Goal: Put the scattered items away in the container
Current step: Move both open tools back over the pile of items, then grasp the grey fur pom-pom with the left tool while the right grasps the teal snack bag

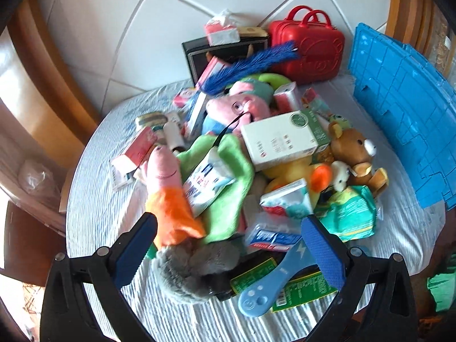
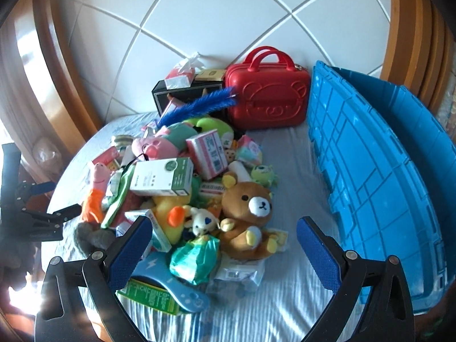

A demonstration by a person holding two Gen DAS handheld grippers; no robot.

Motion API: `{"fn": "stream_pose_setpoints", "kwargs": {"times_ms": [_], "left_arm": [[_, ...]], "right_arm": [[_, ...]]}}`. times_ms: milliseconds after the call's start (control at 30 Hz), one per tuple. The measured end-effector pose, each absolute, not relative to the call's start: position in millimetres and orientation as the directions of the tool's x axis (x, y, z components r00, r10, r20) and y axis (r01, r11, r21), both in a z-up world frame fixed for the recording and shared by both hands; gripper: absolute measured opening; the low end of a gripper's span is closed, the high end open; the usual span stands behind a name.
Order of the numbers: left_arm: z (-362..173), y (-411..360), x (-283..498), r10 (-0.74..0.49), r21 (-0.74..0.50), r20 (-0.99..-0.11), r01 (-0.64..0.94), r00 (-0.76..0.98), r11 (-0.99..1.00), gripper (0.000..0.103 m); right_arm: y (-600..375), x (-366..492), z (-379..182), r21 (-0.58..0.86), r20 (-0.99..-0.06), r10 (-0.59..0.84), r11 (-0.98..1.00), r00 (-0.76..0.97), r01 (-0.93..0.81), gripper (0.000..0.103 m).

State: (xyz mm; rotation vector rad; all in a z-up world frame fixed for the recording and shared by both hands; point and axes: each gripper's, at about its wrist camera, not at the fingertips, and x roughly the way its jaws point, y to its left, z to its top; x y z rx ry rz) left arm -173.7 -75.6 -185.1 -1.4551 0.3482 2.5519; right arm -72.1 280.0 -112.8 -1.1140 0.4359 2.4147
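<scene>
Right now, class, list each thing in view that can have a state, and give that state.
Left gripper: jaws open, holding nothing.
Right gripper: jaws open, holding nothing.
Blue crate: lid flap up, no items visible inside.
Red case: shut, upright.
Tissue pack: opened, a tissue sticking out.
Brown bear: lying on the pile, not yet in the crate.
White-and-green box: closed, atop the pile.

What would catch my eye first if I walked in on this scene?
Probably the jumbled heap of toys and small boxes in the middle of the striped bedsheet, with a brown teddy bear sitting at its right edge. Behind the heap, against the wall, stands a bright red case with a bear face embossed on it. To the right is a big blue plastic crate.
</scene>
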Motion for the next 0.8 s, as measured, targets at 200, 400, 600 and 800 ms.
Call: {"fn": "stream_pose_setpoints", "kwargs": {"times_ms": [200, 400, 600, 800], "left_arm": [[-230, -134, -167, -0.015, 0.115, -0.902, -0.207, -0.432, -0.972, 0.103], [-274, -177, -167, 0.003, 0.061, -0.931, -0.163, -0.365, -0.985, 0.103], [-322, -197, -178, 0.082, -0.045, -0.949, -0.126, -0.306, -0.991, 0.103], [-353, -210, -195, 0.188, -0.177, -0.940, -0.063, -0.284, -0.982, 0.102]], "right_arm": [[259, -91, -154, 0.090, -0.818, 0.223, -0.861, -0.530, -0.501, 0.103], [246, -100, -200, 0.083, -0.863, 0.196, -0.855, -0.466, -0.512, 0.103], [235, -105, -235, 0.066, -0.900, 0.176, -0.850, -0.399, -0.523, 0.103], [228, -110, -259, 0.050, -0.921, 0.165, -0.849, -0.353, -0.526, 0.103]]}}
